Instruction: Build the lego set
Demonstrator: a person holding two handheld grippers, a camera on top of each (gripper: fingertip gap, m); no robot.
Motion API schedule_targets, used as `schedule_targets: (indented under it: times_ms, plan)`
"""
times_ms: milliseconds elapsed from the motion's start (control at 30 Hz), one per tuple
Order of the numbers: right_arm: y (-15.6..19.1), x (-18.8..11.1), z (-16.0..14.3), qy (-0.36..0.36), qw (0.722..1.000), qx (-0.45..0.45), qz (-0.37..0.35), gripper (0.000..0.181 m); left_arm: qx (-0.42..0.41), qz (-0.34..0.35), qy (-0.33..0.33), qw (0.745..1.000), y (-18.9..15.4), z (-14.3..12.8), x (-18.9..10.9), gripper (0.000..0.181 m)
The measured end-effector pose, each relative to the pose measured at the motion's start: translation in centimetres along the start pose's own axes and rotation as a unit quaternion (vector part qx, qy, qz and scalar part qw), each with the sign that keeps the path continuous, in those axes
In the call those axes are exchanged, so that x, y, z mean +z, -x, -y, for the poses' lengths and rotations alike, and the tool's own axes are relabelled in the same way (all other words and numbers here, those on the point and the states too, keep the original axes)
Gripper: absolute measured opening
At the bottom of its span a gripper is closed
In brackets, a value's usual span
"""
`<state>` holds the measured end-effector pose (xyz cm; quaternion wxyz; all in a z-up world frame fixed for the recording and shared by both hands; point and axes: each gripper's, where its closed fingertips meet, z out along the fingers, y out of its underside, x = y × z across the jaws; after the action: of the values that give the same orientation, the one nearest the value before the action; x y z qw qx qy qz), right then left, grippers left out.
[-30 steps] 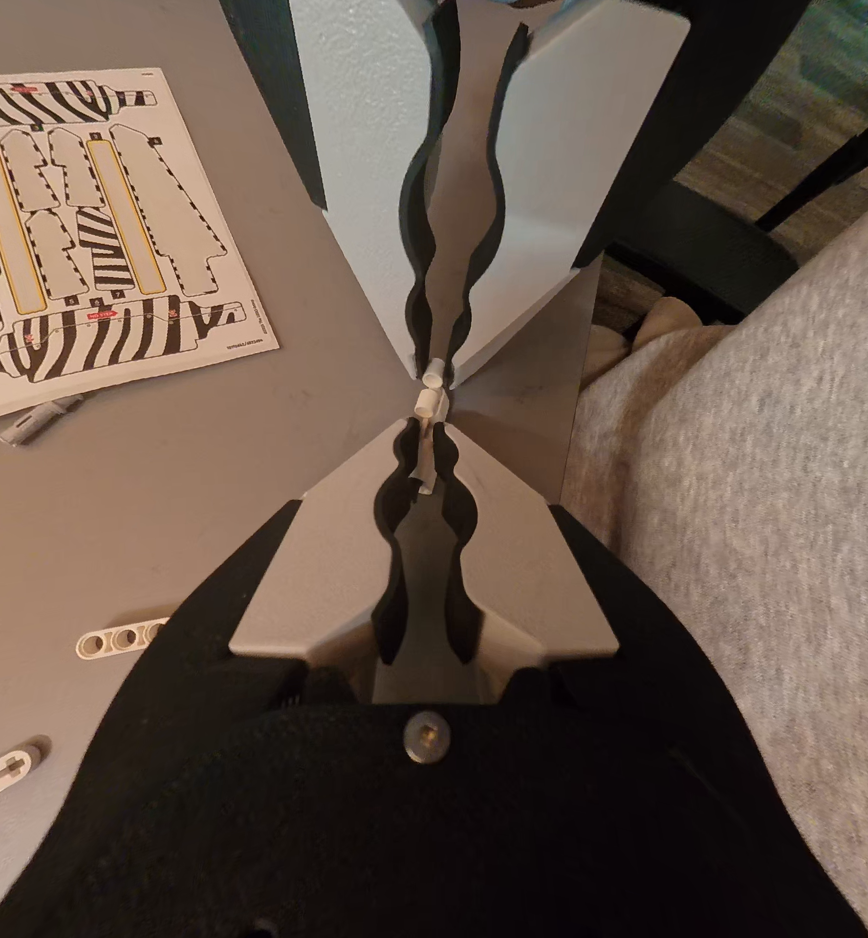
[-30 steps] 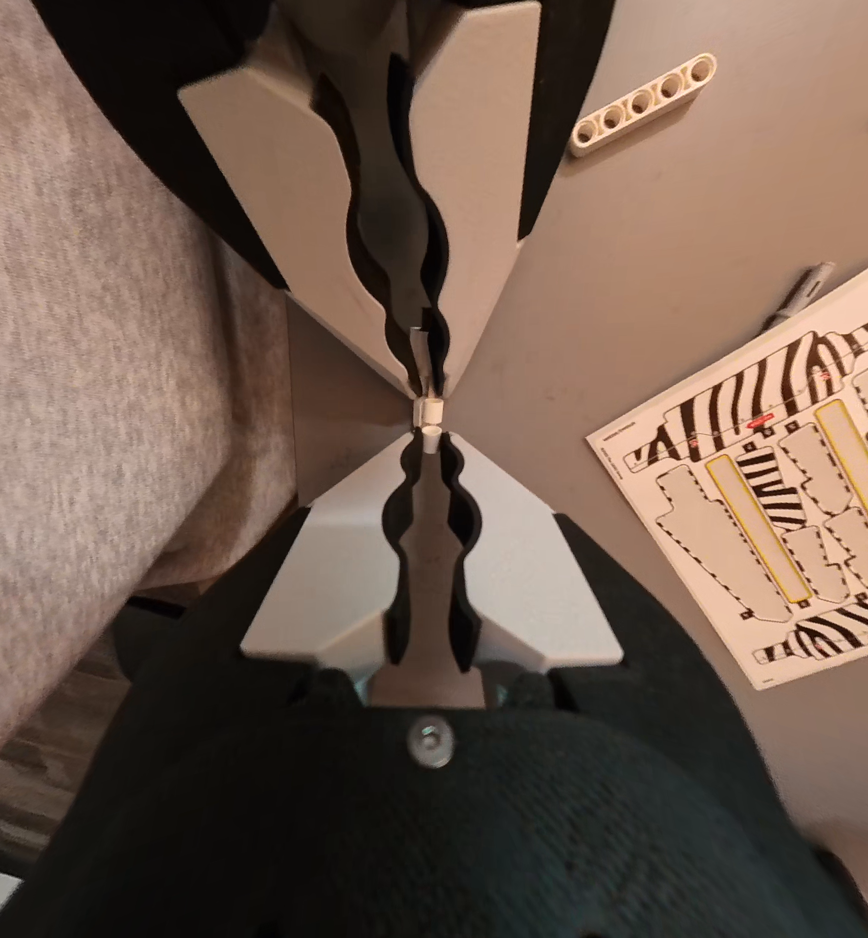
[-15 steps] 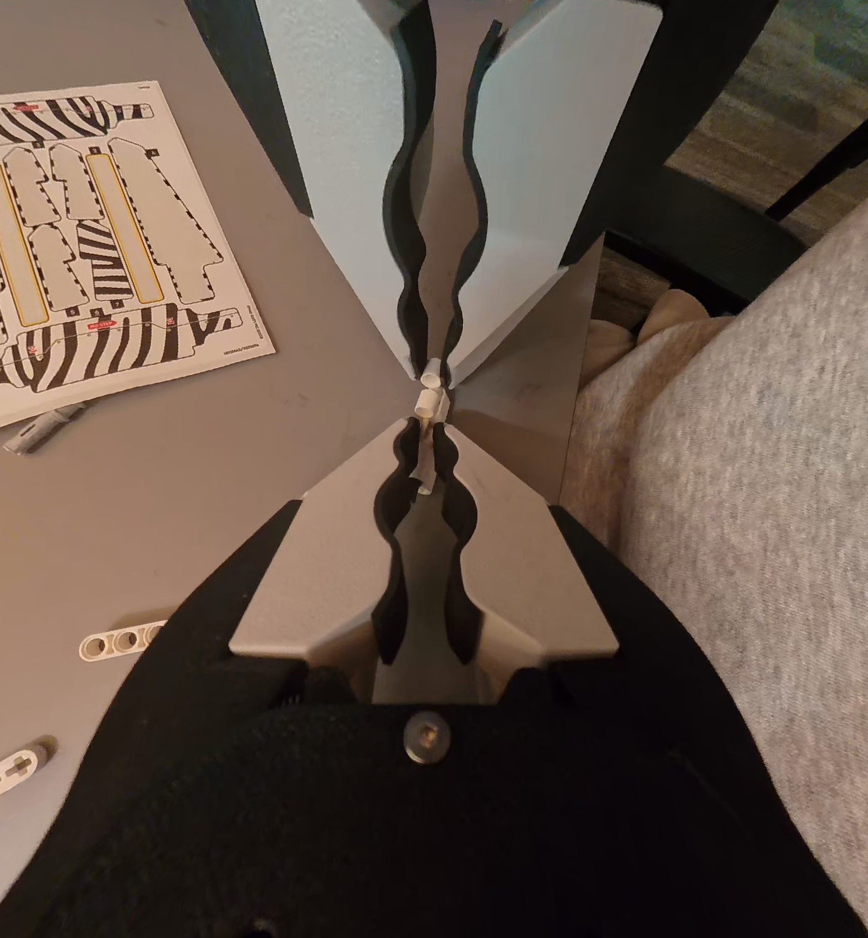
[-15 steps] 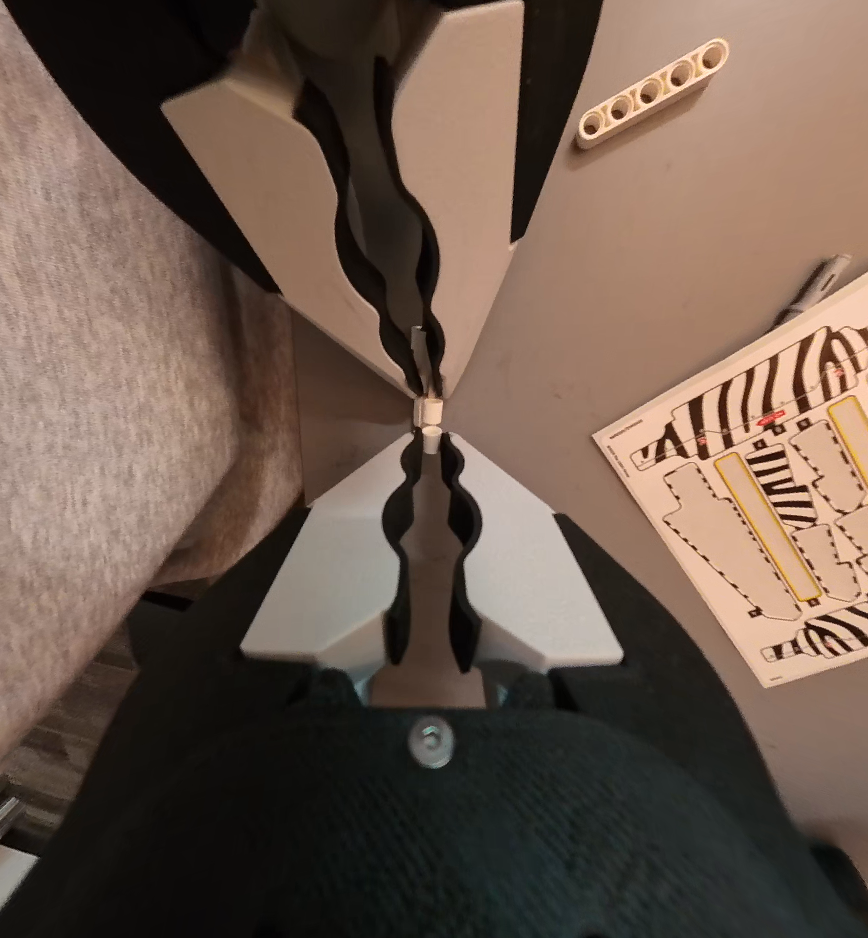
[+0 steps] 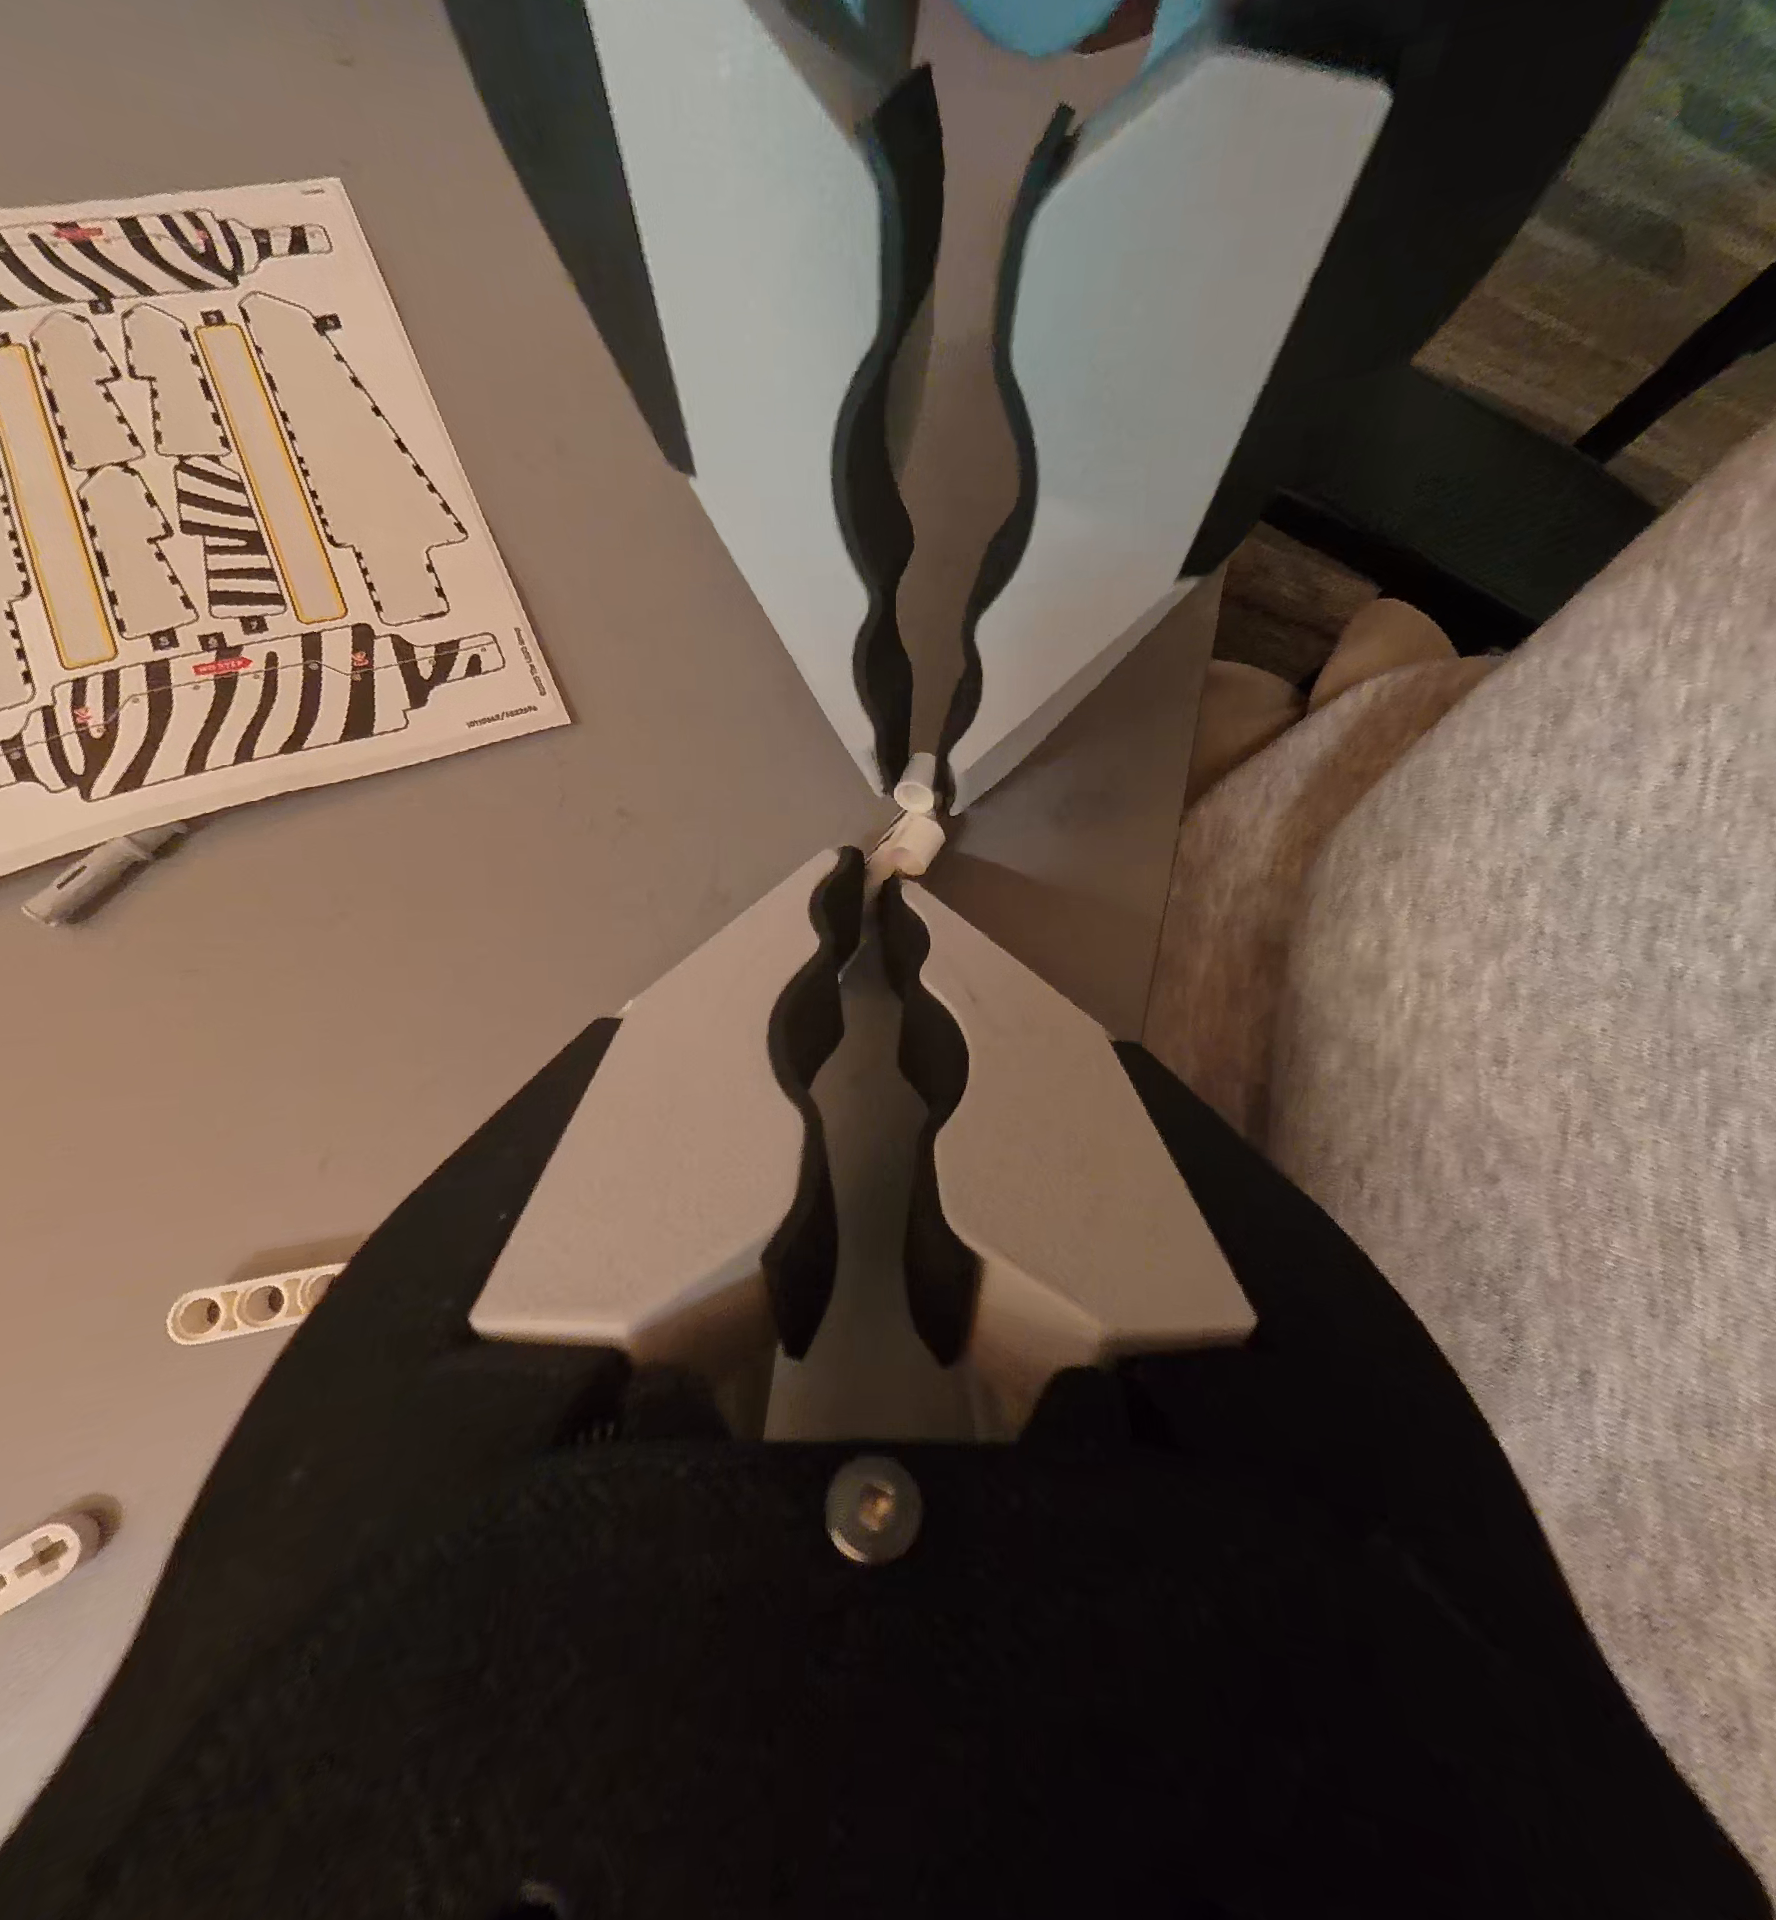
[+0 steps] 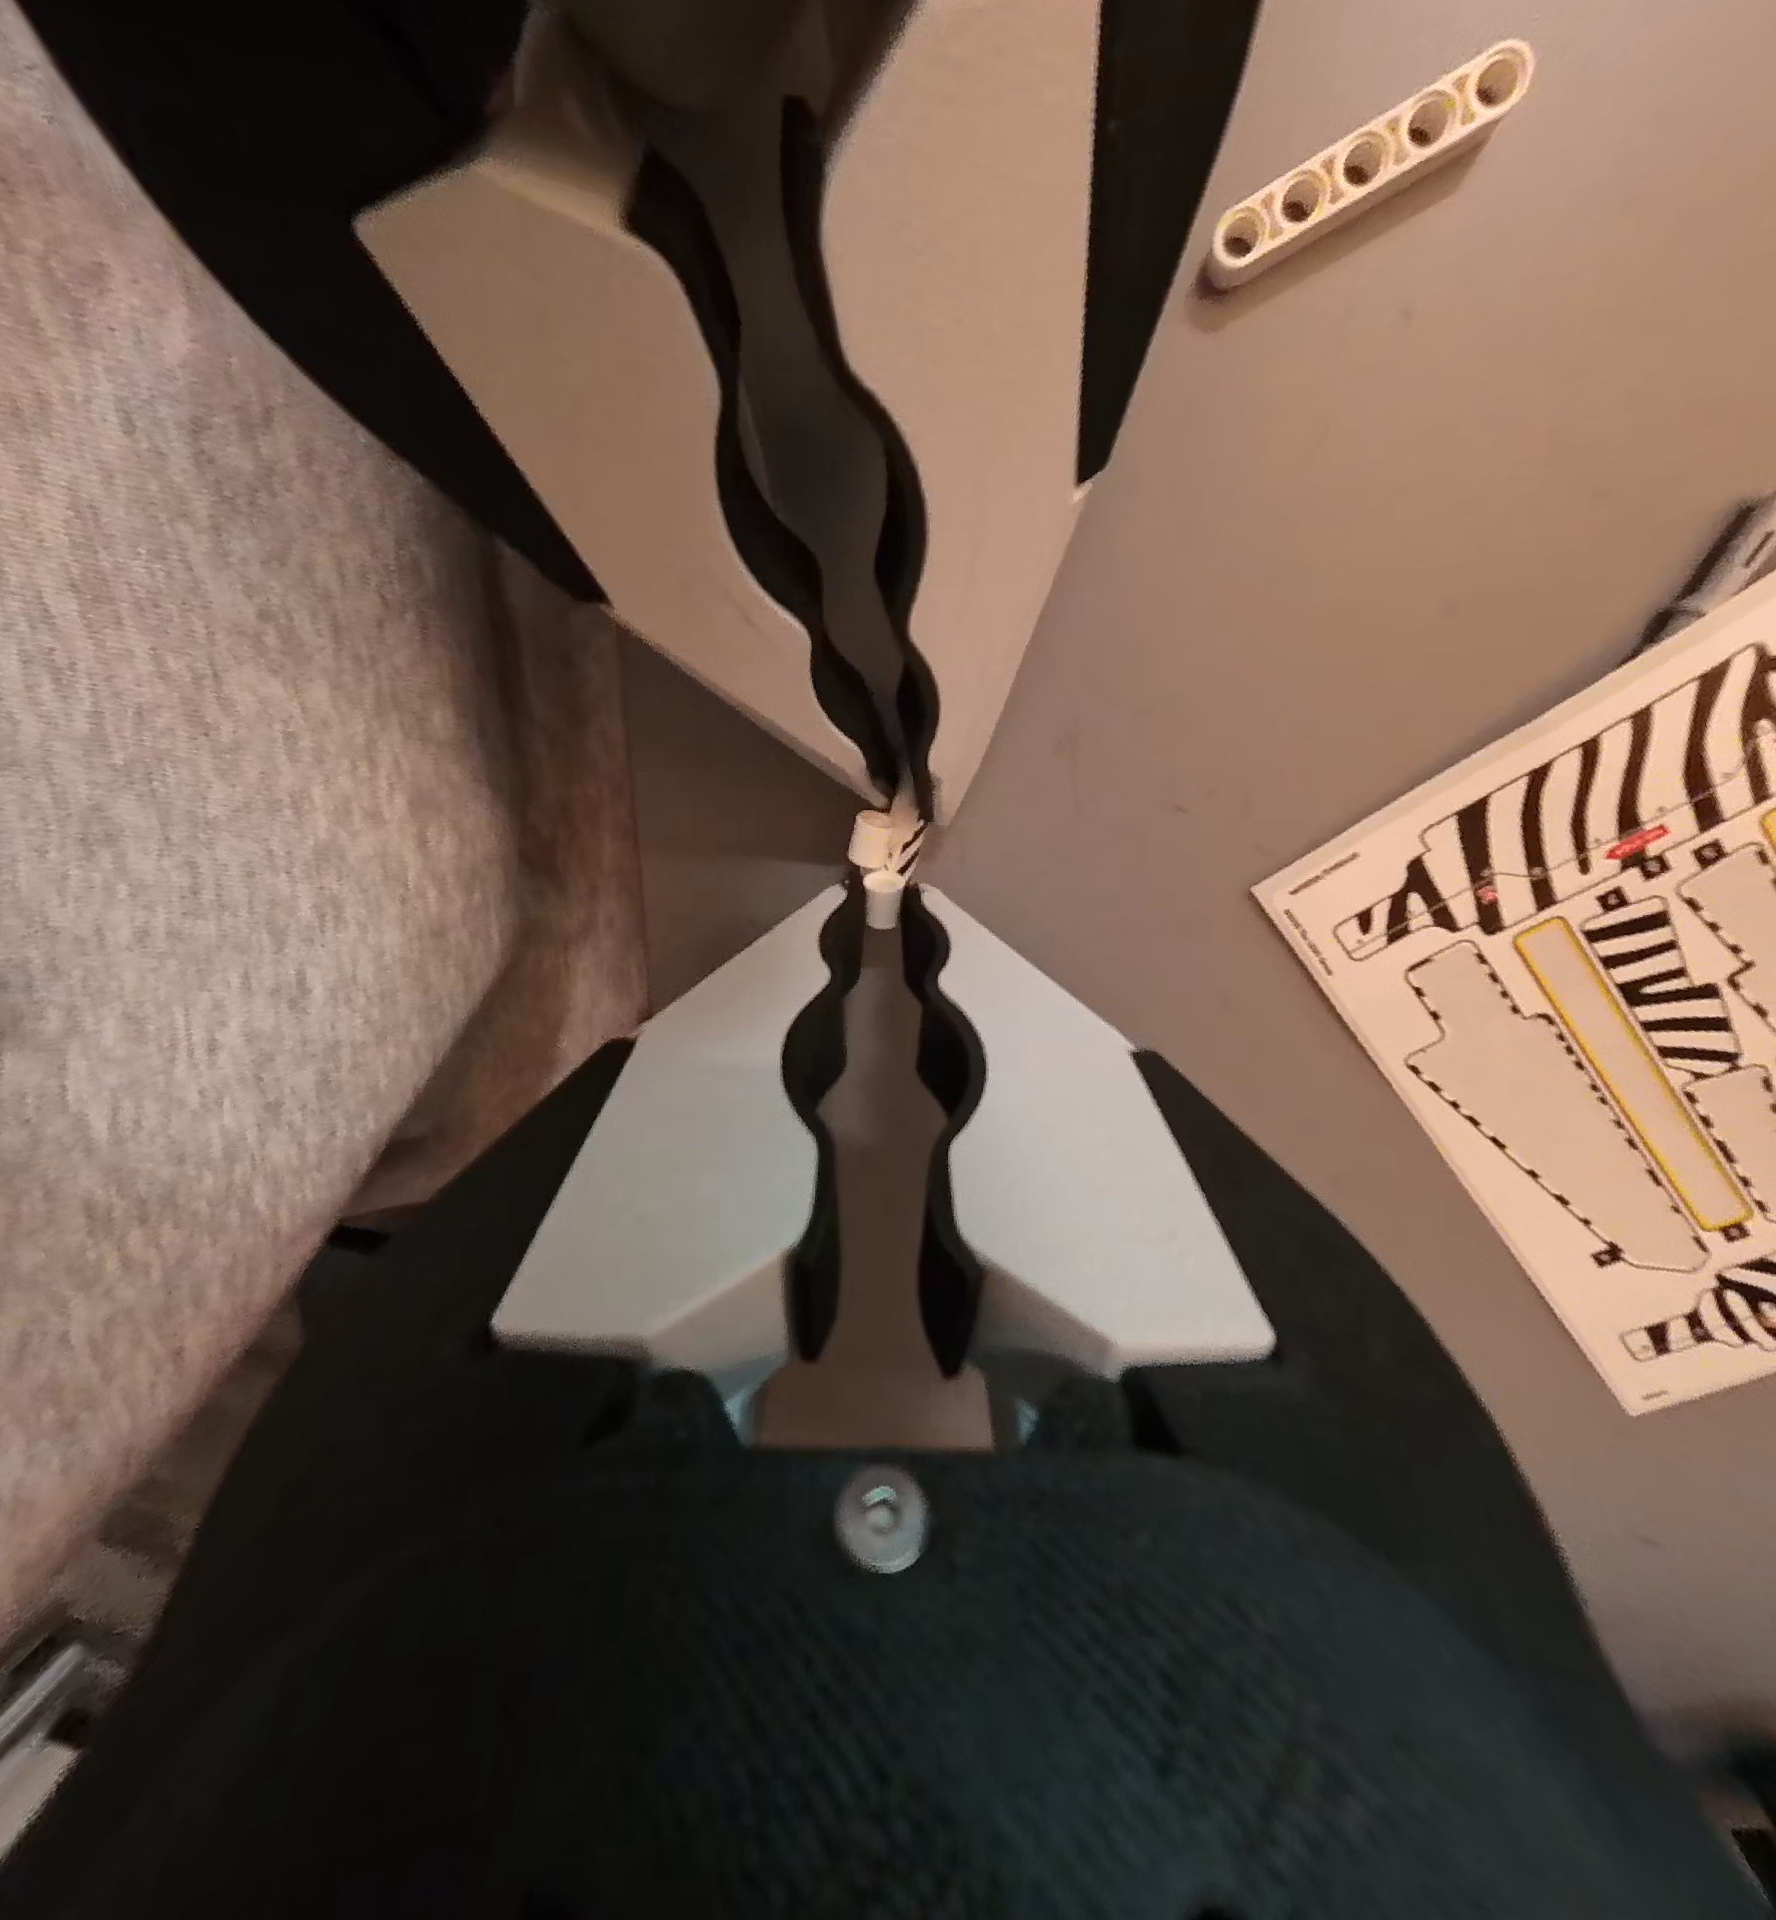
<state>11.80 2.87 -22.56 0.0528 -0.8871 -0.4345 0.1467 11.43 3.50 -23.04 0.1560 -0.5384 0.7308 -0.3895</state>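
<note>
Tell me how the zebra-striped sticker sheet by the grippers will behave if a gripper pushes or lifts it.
The sticker sheet lies thin and flat on the grey table, so it probably slides when pushed. Lifted by one edge it would likely droop. Its flush edges look hard to pinch.

A flat grey table (image 5: 364, 1039) fills the left side under warm, dim light, its edge running beside a person's grey fabric-covered leg (image 5: 1538, 1039), while a black chair base (image 5: 1466, 499) stands on wood-pattern flooring (image 5: 1590, 208) at the upper right.
</note>
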Motion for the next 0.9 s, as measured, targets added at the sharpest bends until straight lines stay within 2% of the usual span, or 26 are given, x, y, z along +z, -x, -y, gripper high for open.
schedule_targets:
  times_ms: [333, 500, 733, 900]
  plan:
    - [-1.3, -0.6, 0.2, -0.004, 0.995, -0.047, -0.088, 0.005, -0.050, -0.034, -0.004, 0.998, 0.2, 0.1, -0.1, 0.004]
    - [-1.1, -0.4, -0.4, 0.006, 0.996, -0.051, -0.079, 0.006, -0.032, -0.012, 0.002, 0.999, 0.4, -0.1, 0.0, 0.003]
    - [-1.2, -1.2, 0.5, -0.017, 0.996, -0.052, -0.074, 0.005, -0.032, -0.021, -0.006, 0.999, 0.2, 0.1, -0.2, 0.002]
    - [-0.8, -0.7, 0.2, -0.003, 0.997, -0.056, -0.054, 0.006, -0.021, -0.029, -0.011, 0.999, -0.2, 0.3, -0.3, 0.002]
